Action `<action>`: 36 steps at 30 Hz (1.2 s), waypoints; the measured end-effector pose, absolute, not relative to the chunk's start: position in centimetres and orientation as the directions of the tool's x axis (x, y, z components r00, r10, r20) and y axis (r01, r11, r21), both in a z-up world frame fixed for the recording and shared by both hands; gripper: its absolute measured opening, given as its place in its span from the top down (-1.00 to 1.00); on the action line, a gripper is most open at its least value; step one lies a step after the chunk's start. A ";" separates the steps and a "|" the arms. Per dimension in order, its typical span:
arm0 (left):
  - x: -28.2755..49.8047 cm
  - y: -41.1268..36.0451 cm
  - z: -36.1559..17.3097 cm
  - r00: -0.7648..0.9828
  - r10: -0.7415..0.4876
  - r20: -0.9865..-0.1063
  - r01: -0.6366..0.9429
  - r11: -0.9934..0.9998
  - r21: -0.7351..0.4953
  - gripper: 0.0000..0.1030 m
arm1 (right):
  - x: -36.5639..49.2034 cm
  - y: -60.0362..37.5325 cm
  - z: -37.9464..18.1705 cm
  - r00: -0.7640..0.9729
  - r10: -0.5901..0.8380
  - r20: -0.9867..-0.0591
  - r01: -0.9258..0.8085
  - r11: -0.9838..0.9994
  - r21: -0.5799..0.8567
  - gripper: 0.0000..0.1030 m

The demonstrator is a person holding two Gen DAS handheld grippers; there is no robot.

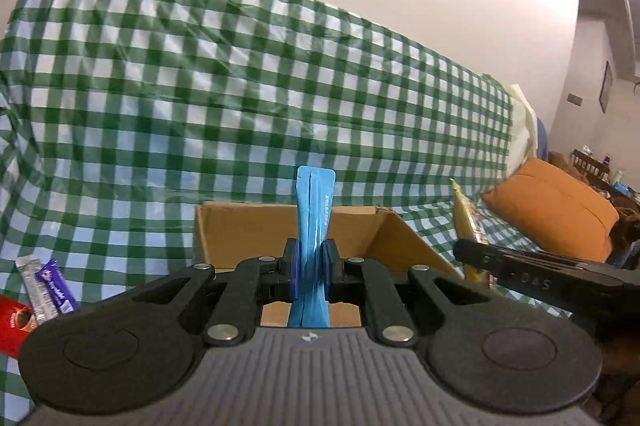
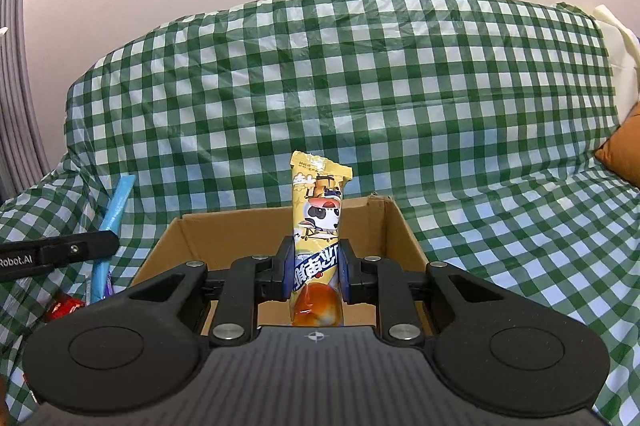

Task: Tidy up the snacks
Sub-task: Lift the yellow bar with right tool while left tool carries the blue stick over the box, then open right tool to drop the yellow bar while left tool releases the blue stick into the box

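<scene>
Over cardboard box (image 2: pixel 280 226): left tool (image 1: pixel 313 268) clamps blue sachet (image 1: pixel 314 210), right tool (image 2: pixel 316 272) clamps yellow snack (image 2: pixel 318 222); neither dropped; three packets (image 1: pixel 40 294) left on sofa.

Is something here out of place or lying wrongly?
Yes: three packets, red, grey and purple, lie loose on the checked cloth left of the cardboard box, not inside it. Nothing looks spilled or torn.
</scene>
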State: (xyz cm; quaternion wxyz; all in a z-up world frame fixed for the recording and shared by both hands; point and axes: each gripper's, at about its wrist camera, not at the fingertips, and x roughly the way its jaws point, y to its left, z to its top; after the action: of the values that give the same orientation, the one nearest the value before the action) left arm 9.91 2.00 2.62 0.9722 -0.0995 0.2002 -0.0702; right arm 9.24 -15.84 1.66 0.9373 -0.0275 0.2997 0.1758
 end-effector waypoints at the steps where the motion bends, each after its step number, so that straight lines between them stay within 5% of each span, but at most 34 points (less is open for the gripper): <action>1: 9.8 1.8 2.6 0.910 -0.182 -0.372 0.104 0.970 -0.219 0.77 | 9.3 -15.8 1.7 0.759 0.312 -0.572 -0.346 0.937 0.053 0.55; 36: 10.5 0.4 2.3 0.900 -0.231 -0.370 0.165 0.966 -0.201 0.77 | 9.6 -15.7 1.5 0.757 0.298 -0.581 -0.341 0.939 0.038 0.55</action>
State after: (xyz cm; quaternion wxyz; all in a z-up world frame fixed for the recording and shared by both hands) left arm 10.53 0.40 2.32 0.9711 -0.0823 0.1993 -0.1018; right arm 9.56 -15.69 1.52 0.9366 -0.0348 0.3039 0.1706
